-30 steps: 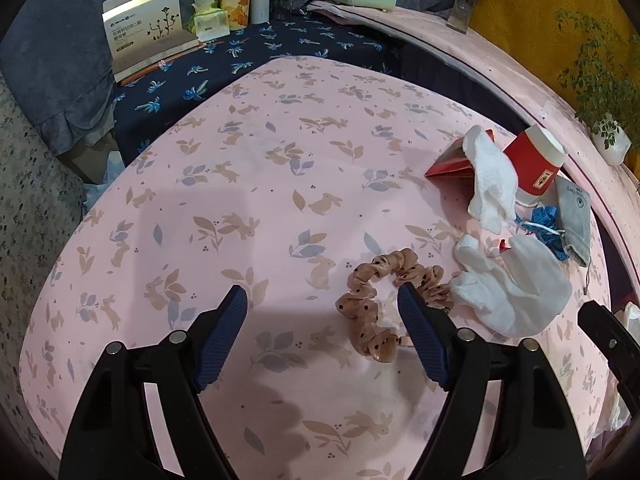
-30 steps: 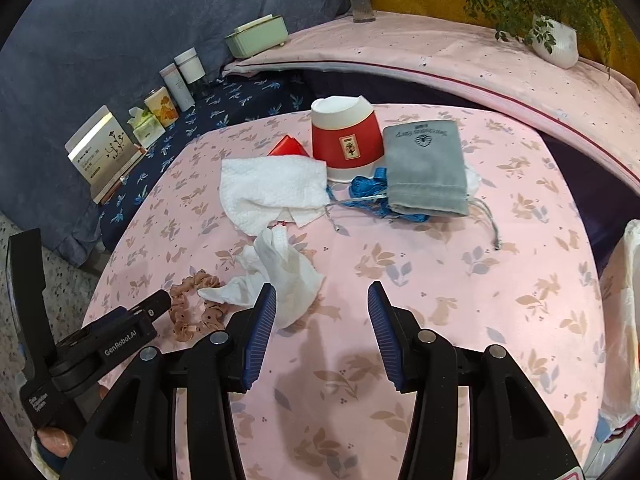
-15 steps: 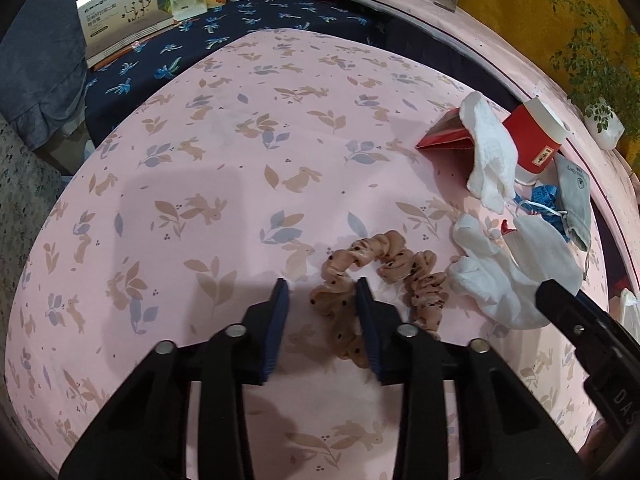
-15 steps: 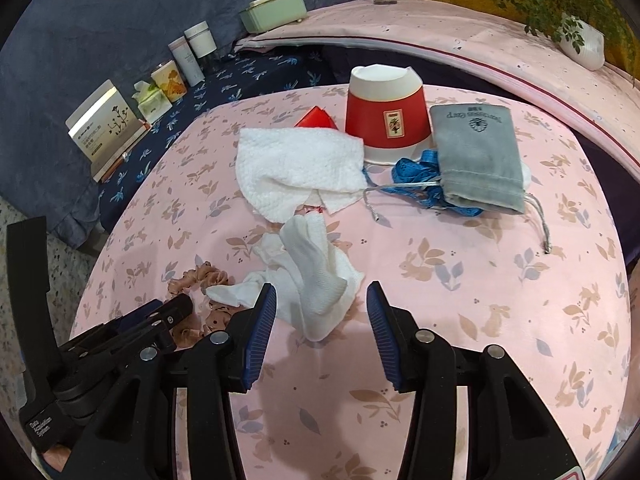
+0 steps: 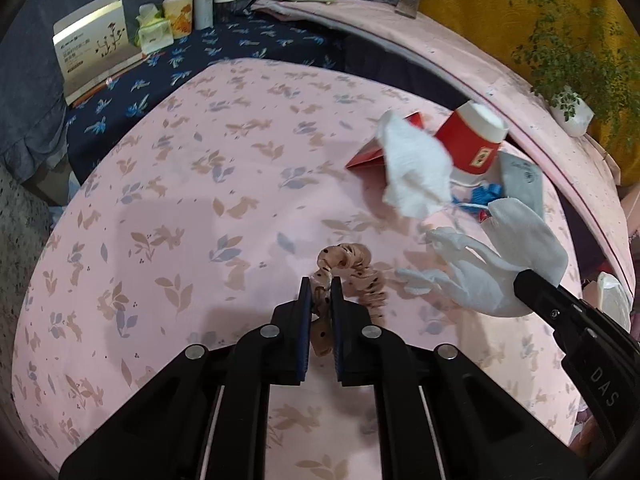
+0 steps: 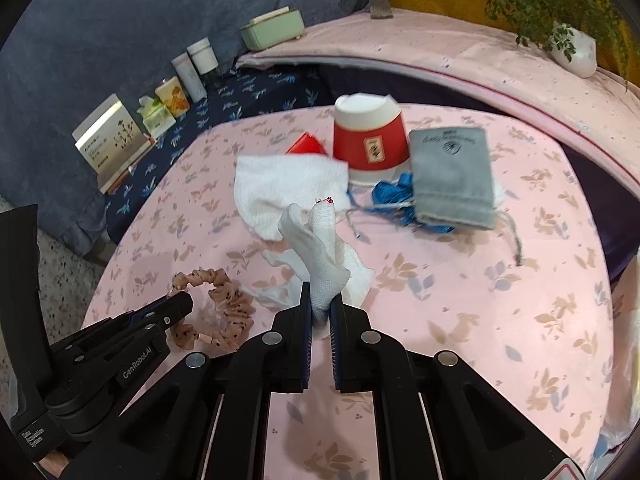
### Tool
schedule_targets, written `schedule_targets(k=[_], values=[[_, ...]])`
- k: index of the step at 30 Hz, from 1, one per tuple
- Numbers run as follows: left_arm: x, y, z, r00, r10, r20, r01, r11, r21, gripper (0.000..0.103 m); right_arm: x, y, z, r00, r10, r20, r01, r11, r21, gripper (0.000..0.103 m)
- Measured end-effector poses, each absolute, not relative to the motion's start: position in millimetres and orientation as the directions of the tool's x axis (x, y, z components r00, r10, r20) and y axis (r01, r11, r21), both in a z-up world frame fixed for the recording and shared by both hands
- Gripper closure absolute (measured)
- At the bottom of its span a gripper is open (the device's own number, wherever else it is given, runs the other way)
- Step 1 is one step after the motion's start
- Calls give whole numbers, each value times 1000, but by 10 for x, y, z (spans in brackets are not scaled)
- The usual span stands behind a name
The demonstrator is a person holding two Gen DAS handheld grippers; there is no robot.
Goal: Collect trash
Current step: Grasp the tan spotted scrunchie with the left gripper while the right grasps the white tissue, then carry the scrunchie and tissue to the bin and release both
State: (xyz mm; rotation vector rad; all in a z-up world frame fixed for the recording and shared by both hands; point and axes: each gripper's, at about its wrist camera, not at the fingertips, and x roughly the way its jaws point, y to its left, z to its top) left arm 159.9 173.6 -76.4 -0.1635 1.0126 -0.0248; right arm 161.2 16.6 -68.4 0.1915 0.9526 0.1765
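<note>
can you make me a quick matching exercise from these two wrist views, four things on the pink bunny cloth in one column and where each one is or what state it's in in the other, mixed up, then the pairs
Things
1. scrunchie
2. crumpled white tissue
3. red paper cup
4. grey drawstring pouch

Places or states
A. upside down on the cloth, white base up
B. pinched in the left gripper
C. lying flat, partly over a blue cord
D. pinched in the right gripper, its end raised

Pairs: 1-B, 2-D, 3-A, 4-C
</note>
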Motion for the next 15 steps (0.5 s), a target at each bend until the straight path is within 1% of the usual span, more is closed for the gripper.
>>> schedule_targets(k=[5, 9, 15], values=[[1544, 1493, -504, 566, -129, -814, 5, 988, -153, 94, 1497, -96, -490, 616, 214, -759, -26, 968, 252, 95], [1497, 1208, -310, 591, -161, -790, 68, 986, -151, 94, 1382, -367, -354, 652, 159, -741, 26, 972, 232, 95], [1389, 661, -71, 610, -225, -760, 183, 973, -141, 94, 1167, -896, -201, 699, 98, -709, 123, 959, 254, 95]])
